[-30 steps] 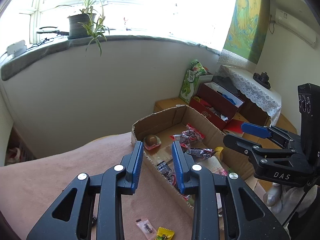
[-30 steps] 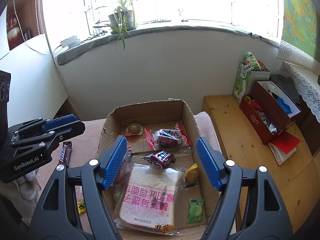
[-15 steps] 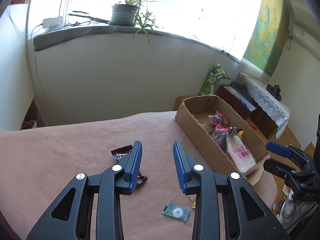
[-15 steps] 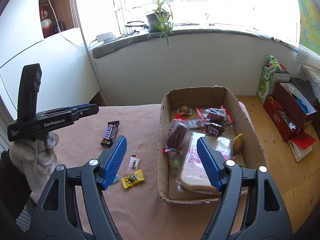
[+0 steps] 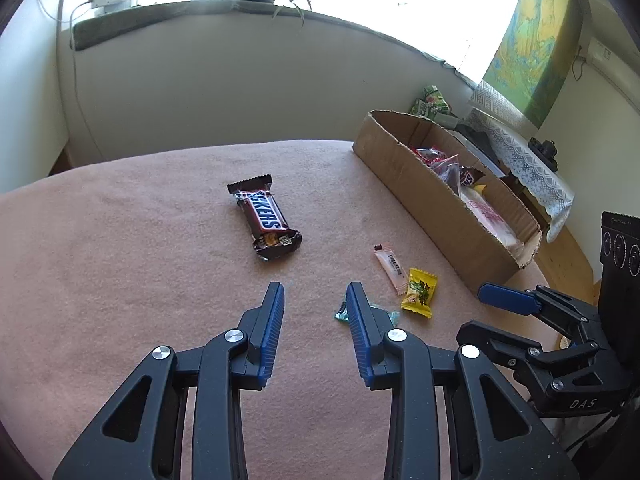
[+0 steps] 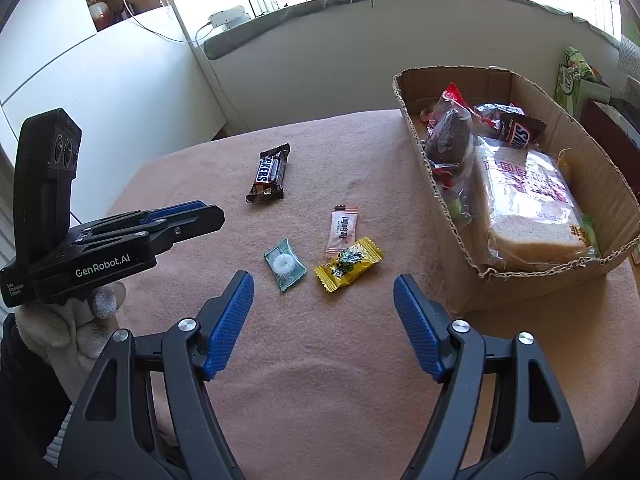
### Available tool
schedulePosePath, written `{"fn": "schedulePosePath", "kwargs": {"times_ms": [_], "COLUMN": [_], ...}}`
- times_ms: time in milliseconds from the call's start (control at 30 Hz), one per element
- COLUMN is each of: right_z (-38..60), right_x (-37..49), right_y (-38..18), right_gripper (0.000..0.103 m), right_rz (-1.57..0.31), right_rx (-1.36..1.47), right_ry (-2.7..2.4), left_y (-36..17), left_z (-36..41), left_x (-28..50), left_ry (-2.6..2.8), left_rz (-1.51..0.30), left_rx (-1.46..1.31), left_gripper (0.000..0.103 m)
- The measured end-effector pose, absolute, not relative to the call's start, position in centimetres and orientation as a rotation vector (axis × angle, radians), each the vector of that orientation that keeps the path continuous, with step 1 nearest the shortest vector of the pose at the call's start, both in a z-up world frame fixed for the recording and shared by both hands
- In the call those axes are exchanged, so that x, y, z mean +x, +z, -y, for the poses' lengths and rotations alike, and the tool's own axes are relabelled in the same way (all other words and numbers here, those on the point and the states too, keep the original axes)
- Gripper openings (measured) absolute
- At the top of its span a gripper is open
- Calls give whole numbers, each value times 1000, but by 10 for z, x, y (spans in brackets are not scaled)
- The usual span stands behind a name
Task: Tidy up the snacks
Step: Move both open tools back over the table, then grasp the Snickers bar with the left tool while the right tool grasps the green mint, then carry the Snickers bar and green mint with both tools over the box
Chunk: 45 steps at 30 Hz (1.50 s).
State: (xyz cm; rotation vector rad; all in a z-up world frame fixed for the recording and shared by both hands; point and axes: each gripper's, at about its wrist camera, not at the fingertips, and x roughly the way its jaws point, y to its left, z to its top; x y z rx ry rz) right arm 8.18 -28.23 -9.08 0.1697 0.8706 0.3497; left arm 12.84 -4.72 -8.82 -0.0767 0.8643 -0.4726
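Left gripper (image 5: pixel 315 300), jaws parted and empty, hovers above the pink cloth (image 5: pixel 120 280); right gripper (image 6: pixel 323 292) likewise gapes wide, holding nothing. A brown Snickers bar wrapper (image 5: pixel 265 220) lies ahead of the left fingers (torn end nearest). Probably best: straddle its narrow width, then carry it to the brown cardboard box (image 5: pixel 436 200) off to their right.

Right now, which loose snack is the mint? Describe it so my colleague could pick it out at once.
Start at the cardboard box on the pink cloth. Beside it lie three small sweets, nearest the right gripper. The mint is the one farthest from the box: a clear teal wrapper showing a white ring, unlike the yellow candy and the pale sachet.
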Motion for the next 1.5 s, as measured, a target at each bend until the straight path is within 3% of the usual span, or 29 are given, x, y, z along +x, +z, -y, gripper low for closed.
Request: {"fn": "schedulePosePath", "kwargs": {"times_ms": [133, 333, 433, 500, 967, 1067, 1200, 1500], "right_z": [271, 241, 228, 222, 211, 207, 204, 205], "right_x": [86, 102, 114, 121, 124, 122, 124, 130], "right_y": [-96, -99, -103, -107, -122, -122, -120, -117], "right_gripper": [74, 61, 57, 54, 53, 43, 23, 21], "right_rz": [-878, -899, -912, -924, -951, -945, -946, -944], "right_rx": [157, 54, -2, -34, -149, -195, -239, -208], "right_ry": [375, 460, 480, 481, 487, 474, 468, 445], "left_y": [-90, -91, -91, -93, -115, -119, -122, -115], "left_z": [34, 24, 27, 30, 61, 57, 50, 49], "left_x": [140, 163, 175, 184, 207, 208, 209, 201], "left_ry": [-443, -405, -393, -387, -340, -331, -318, -315], "left_rz": [-872, -873, -868, -873, -919, -927, -925, -903], "left_rx": [-119, -158, -166, -175, -99, -97, -103, -82], "left_gripper": [31, 31, 42, 42, 44, 43, 33, 27]}}
